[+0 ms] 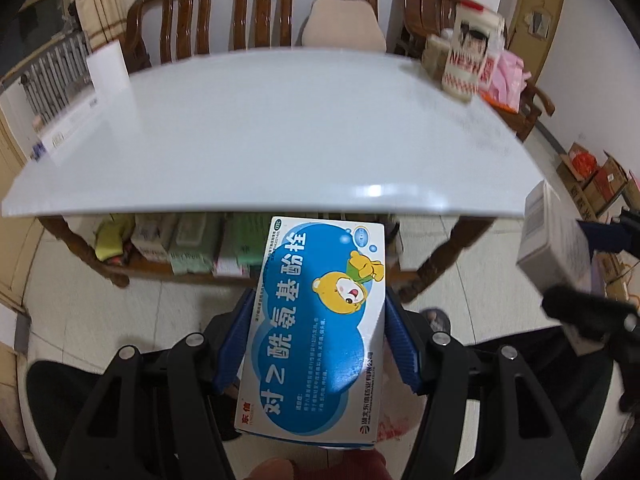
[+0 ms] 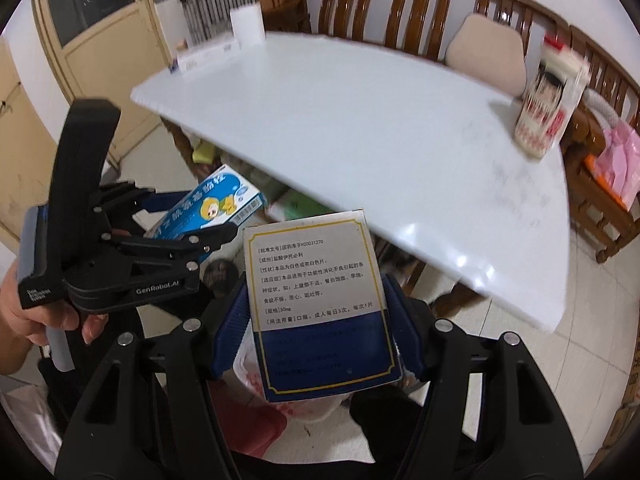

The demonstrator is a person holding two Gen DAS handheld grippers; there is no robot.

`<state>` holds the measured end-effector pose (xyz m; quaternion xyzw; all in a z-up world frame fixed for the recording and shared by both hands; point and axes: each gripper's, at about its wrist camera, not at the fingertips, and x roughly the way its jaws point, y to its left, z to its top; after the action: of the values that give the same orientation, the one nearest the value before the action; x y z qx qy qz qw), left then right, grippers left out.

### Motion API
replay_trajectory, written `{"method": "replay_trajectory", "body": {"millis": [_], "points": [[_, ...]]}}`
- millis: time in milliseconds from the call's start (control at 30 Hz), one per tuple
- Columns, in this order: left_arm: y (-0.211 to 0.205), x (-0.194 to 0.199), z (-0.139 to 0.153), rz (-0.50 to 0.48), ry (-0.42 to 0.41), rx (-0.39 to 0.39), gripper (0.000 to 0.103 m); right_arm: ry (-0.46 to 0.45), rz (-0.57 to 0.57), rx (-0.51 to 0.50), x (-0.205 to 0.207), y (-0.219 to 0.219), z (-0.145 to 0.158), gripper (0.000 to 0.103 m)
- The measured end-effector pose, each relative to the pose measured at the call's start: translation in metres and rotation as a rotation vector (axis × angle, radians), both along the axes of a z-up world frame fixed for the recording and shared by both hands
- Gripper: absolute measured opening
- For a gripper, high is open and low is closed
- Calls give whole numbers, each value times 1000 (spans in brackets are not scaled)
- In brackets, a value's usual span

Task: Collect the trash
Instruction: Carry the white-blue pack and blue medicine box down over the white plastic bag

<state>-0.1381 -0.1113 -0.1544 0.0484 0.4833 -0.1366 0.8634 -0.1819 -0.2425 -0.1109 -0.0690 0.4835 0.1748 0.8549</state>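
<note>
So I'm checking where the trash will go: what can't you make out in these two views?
- Bin: right wrist view, mostly behind the white box; left wrist view, behind the blue box.
- Shelf items: left wrist view, blurred, shadowed by the table.
- Carton: both views, print motion-blurred.

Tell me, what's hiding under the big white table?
Under the white table sits a wooden shelf with green and pale packets. The blue bear box covers the rest.
</note>
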Motion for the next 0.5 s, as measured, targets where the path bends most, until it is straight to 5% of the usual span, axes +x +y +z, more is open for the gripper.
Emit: {"method": "replay_trajectory", "body": {"millis": [500], "points": [[-15, -8, -135, -33, 270, 69, 60, 231, 0, -68, 7, 9, -134, 62]]}}
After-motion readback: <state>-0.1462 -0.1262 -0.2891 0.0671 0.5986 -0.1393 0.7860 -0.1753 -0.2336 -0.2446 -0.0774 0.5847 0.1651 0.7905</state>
